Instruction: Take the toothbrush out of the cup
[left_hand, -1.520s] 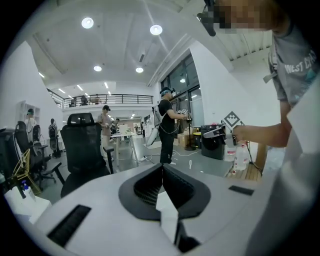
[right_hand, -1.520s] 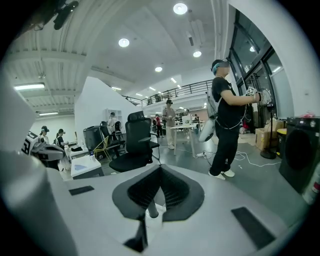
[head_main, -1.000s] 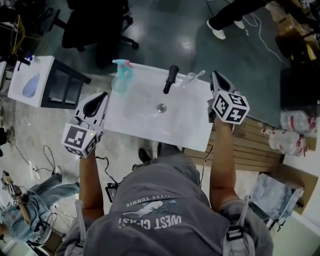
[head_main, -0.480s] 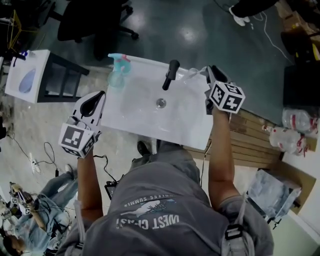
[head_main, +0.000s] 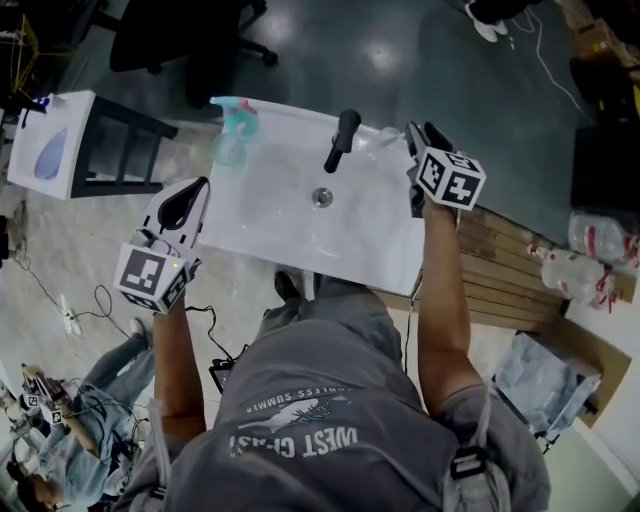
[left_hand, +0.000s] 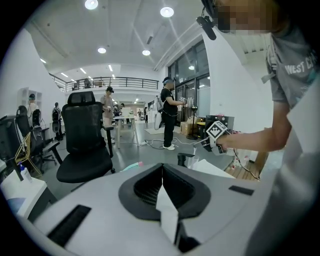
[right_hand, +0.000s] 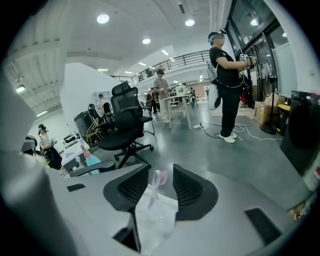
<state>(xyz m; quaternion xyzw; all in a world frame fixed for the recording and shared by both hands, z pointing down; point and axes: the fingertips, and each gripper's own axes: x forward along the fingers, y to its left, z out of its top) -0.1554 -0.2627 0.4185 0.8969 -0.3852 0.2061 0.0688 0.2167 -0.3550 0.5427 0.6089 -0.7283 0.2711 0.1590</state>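
Observation:
A clear plastic cup (right_hand: 156, 216) stands at the back right corner of the white sink (head_main: 370, 230), seen in the head view as a faint clear shape (head_main: 384, 142). In it stands a pink toothbrush (right_hand: 153, 189), head up. My right gripper (right_hand: 160, 172) is right over the cup, its jaws opening; the brush head stands in the gap and the pads do not press on it. In the head view that gripper (head_main: 420, 132) sits beside the black faucet (head_main: 342, 140). My left gripper (head_main: 203, 185) hangs off the sink's left edge, shut and empty (left_hand: 162, 167).
A teal spray bottle (head_main: 232, 135) stands at the sink's back left corner. A white side table (head_main: 55, 150) is to the left, a black office chair (head_main: 190, 40) behind the sink, wooden slats (head_main: 510, 280) and plastic bottles (head_main: 590, 260) to the right. People stand beyond (right_hand: 227, 85).
The right gripper has moved left and forward to the cup, and its jaws have gone from shut to wide apart. The left gripper has stayed where it was.

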